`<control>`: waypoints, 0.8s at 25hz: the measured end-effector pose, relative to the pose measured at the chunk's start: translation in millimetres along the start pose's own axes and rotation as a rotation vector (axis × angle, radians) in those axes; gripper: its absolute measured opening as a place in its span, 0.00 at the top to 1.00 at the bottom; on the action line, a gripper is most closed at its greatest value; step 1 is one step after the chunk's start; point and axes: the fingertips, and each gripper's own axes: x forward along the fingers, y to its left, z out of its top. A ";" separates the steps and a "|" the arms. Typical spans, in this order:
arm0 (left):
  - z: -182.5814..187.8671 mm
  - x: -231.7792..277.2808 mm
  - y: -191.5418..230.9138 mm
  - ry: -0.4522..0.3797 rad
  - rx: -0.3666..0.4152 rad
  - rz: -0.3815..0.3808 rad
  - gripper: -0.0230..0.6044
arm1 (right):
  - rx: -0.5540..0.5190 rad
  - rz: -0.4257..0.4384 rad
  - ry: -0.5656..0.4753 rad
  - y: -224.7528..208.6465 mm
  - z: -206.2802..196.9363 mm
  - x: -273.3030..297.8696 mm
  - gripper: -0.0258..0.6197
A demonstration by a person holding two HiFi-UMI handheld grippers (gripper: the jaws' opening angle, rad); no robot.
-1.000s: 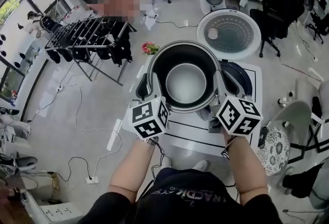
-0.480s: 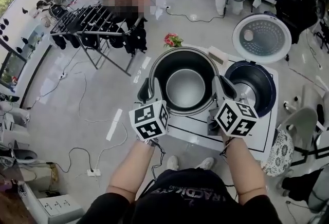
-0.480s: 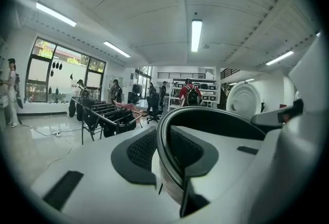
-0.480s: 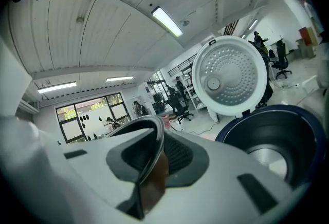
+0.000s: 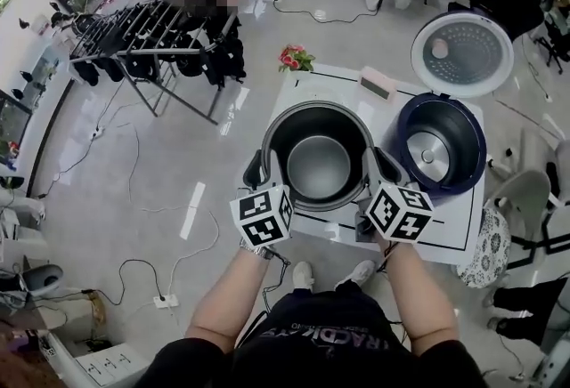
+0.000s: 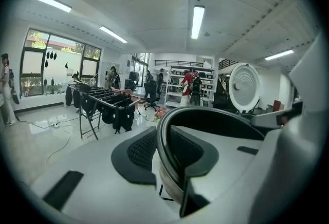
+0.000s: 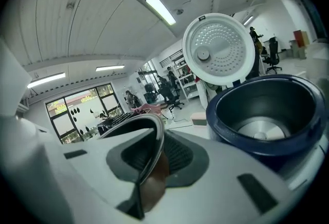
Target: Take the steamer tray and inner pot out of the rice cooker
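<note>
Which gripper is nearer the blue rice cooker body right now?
Right. The right gripper grips the inner pot by its rim on the side facing the rice cooker; the left gripper grips the opposite rim, farther away.

You have evenly bright views, lit by ceiling tubes (image 6: 197,21) at twelve o'clock and windows (image 6: 56,66) at nine, soft shadows, floor (image 6: 36,138) sheen, heavy fisheye bending and black corners in both gripper views.

Clothes rack (image 5: 147,28), pink flowers (image 5: 292,57)

The inner pot (image 5: 319,165) is left of the rice cooker (image 5: 443,146) (lid (image 5: 463,52) behind)
</note>
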 end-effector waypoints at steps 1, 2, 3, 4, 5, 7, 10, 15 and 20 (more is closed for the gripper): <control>-5.7 2.3 0.2 0.010 0.001 -0.004 0.83 | 0.001 -0.009 0.009 -3.0 -5.9 1.0 0.87; -11.2 4.5 0.5 0.020 0.001 -0.007 0.83 | 0.002 -0.017 0.018 -5.8 -11.6 2.0 0.87; -16.5 6.6 0.8 0.029 0.001 -0.011 0.83 | 0.003 -0.026 0.028 -8.6 -17.3 2.9 0.87; -21.9 8.8 0.9 0.038 0.001 -0.015 0.83 | 0.006 -0.035 0.037 -11.6 -23.0 3.9 0.87; -27.2 11.0 0.8 0.048 0.002 -0.020 0.83 | 0.009 -0.044 0.047 -14.7 -28.5 4.7 0.87; -37.9 14.6 0.3 0.068 0.005 -0.029 0.83 | 0.018 -0.059 0.064 -20.4 -38.7 5.6 0.87; -54.7 19.1 1.1 0.101 0.003 -0.039 0.83 | 0.026 -0.076 0.085 -26.4 -51.2 7.0 0.87; -77.6 27.8 2.4 0.144 -0.008 -0.050 0.83 | 0.029 -0.092 0.105 -34.6 -64.5 12.2 0.87; -91.4 34.9 1.1 0.174 -0.010 -0.062 0.83 | 0.024 -0.106 0.116 -42.2 -71.2 17.2 0.87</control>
